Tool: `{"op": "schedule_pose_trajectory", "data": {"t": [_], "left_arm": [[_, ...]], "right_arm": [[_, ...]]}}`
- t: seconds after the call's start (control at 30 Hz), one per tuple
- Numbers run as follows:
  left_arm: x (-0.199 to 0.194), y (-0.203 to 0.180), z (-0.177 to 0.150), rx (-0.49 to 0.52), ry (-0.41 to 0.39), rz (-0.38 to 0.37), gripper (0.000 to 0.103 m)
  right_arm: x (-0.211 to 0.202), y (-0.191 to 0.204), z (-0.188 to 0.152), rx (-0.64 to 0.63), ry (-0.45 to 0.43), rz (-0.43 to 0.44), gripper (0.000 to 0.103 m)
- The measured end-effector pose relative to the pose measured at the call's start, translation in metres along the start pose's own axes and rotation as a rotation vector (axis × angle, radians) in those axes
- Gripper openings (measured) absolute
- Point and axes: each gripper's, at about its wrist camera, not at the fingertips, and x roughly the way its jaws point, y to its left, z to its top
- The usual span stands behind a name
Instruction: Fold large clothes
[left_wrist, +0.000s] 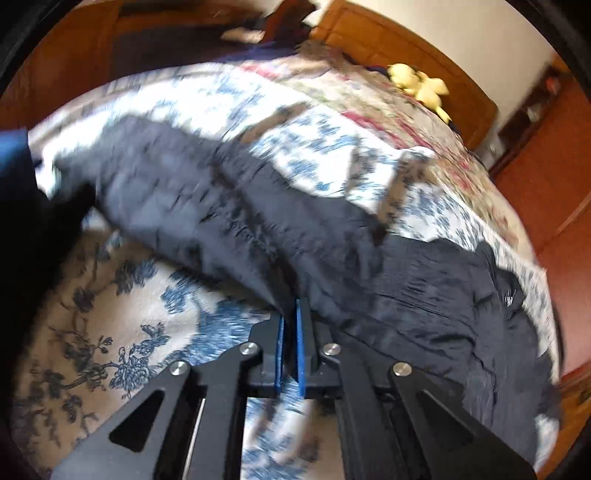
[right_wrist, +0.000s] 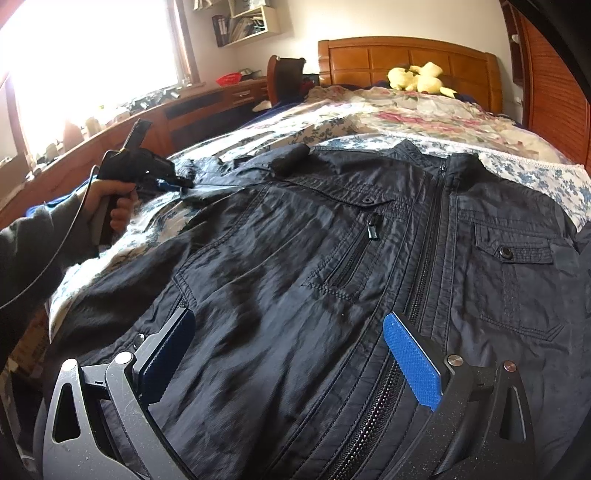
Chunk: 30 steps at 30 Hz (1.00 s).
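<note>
Wooden headboard (right_wrist: 406, 59), bright window (right_wrist: 92, 48) (desk (right_wrist: 221, 99) beneath), pale walls.

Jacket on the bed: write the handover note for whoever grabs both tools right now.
Left tool: shut on the jacket's sleeve, at its lower edge.
Right tool: open, over the jacket's front near the hem, gripping nothing.
Jacket: dark, zipped, lying front up on the floral bedspread, collar toward the headboard.
Done: sleeve grasped; no fold visible yet.
Left: probably bring that sleeve across the chest, fold the other side, then fold the body.
</note>
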Motion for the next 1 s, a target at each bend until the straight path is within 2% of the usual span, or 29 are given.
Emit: {"op": "schedule_pose_trajectory", "data": {"t": [0.13,0.27,0.4,0.53,0.77,0.87,0.93,1.0], "left_arm": [[-0.041,-0.048,-0.004,0.120,-0.064,-0.016,0.000],[-0.073,-0.093,-0.019,0.247,-0.062,-0.052,0.000],[-0.091,-0.125,-0.039,0.363,-0.058,-0.024,0.000],[-0.094,-0.137,-0.060,0.461,-0.043,0.026,0.001],[-0.100,-0.115,-0.084,0.449,-0.007,0.012,0.006],[-0.109,-0.106,-0.088,0.438,-0.022,0.004,0.017],[-0.118,-0.098,-0.091,0.433,-0.045,-0.001,0.037],[-0.125,-0.089,-0.090,0.434,-0.084,0.007,0.042]], "right_arm": [[-0.003,0.000,-0.001,0.007,-0.005,0.001,0.103],[-0.007,-0.001,0.000,0.011,-0.012,-0.001,0.103],[-0.008,0.003,0.001,-0.003,-0.016,-0.014,0.103],[-0.008,0.008,0.002,-0.028,-0.019,-0.030,0.103],[-0.007,0.008,0.002,-0.033,-0.018,-0.032,0.103],[-0.006,0.008,0.003,-0.034,-0.015,-0.031,0.103],[-0.006,0.008,0.002,-0.035,-0.016,-0.030,0.103],[-0.006,0.008,0.002,-0.035,-0.016,-0.029,0.103]]}}
